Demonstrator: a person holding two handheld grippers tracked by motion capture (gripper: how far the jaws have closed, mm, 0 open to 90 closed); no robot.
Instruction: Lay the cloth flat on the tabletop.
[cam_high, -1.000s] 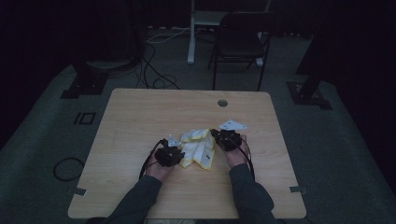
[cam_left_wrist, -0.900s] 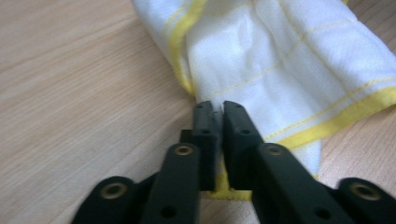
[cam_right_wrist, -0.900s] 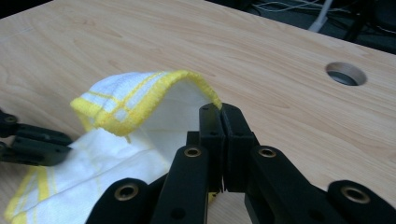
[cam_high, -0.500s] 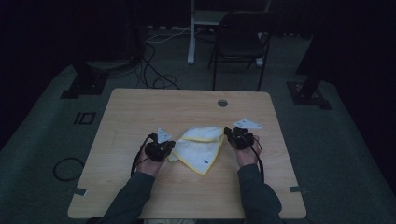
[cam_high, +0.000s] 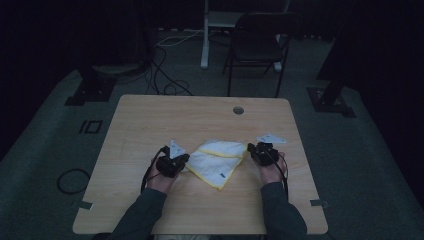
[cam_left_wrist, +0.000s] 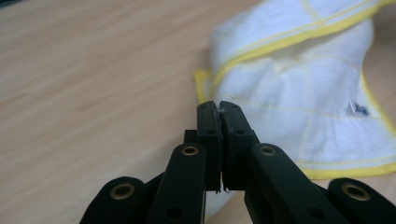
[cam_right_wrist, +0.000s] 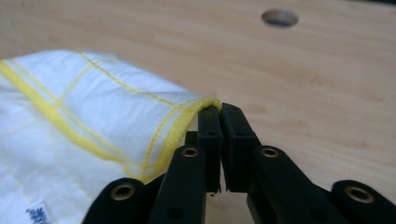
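Left gripper (cam_left_wrist: 219, 105) nips cloth (cam_left_wrist: 299, 93); table (cam_high: 150, 115) beneath.

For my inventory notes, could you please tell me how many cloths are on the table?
1. A white cloth with yellow edging lies folded on the wooden table, between the left tool and the right tool. Nothing suggests a second one hidden beneath it.

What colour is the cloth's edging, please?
Yellow, on the white cloth; clearest in the right gripper view.
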